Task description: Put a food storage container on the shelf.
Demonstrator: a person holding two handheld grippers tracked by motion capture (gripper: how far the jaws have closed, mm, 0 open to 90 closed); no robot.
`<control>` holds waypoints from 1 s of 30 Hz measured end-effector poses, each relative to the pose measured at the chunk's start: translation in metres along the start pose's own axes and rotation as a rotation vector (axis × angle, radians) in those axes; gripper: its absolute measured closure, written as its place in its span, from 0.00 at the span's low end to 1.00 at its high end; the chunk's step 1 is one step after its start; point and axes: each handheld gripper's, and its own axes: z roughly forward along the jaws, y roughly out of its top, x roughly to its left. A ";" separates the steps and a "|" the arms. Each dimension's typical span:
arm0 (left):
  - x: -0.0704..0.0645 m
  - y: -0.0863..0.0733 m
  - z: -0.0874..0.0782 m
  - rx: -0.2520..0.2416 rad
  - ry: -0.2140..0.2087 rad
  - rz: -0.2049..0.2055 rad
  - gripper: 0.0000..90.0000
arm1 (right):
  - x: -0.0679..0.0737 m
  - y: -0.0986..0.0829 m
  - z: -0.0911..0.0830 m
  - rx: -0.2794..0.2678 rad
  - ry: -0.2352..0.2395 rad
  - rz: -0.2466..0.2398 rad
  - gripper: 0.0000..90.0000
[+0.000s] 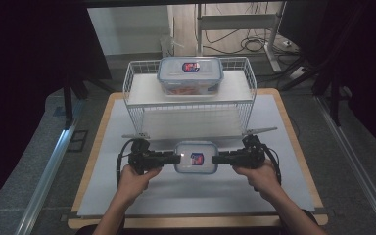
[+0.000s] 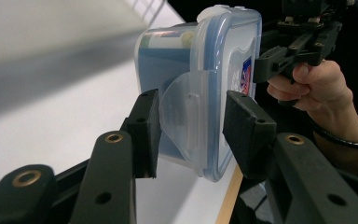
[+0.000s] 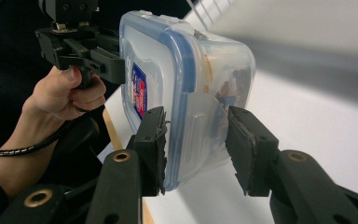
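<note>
A: Largest item first?
B: Table (image 1: 293, 176), pale top with a wooden edge, seen in the high view. The person's forearms come in over its near edge.

A: Next?
B: White wire rack (image 1: 133, 98), standing at the far half of the table. Its upper shelf carries one clear lidded container (image 1: 190, 74) with a blue seal and a label on the lid.

A: And the second box?
B: Near container (image 1: 196, 157), same make: clear body, blue-rimmed lid, small red and blue label. It lies on the table in front of the rack, between the two grippers.

A: Left gripper?
B: Left gripper (image 1: 175, 157), held in the person's left hand (image 1: 136, 178). It points at the left end of the near container. In the left gripper view the jaws stand spread, one on each side of the translucent latch flap (image 2: 182, 119) at that end. The pads (image 2: 150, 130) sit beside the box; whether they touch it cannot be told.

A: Right gripper?
B: Right gripper (image 1: 217, 158), held in the right hand (image 1: 257, 175), points at the opposite end. In the right gripper view its jaws also stand spread, bracketing the latch flap (image 3: 204, 122) there. One pad (image 3: 154, 144) lies close against the lid edge, the other just beside the flap; firm contact cannot be told.

A: Contents?
B: Something brownish shows through the wall in the right gripper view; too blurred to name.
</note>
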 end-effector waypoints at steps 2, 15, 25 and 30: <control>-0.005 0.014 -0.006 -0.013 0.010 0.019 0.64 | 0.004 0.014 -0.004 -0.011 0.000 -0.028 0.65; -0.026 0.112 -0.041 -0.089 0.040 0.084 0.64 | 0.031 0.111 -0.028 -0.082 -0.003 -0.124 0.65; -0.027 0.171 -0.053 -0.142 0.048 0.100 0.64 | 0.035 0.172 -0.040 -0.124 -0.014 -0.153 0.64; -0.018 0.195 -0.055 -0.177 0.035 0.077 0.64 | 0.030 0.197 -0.042 -0.143 -0.013 -0.141 0.64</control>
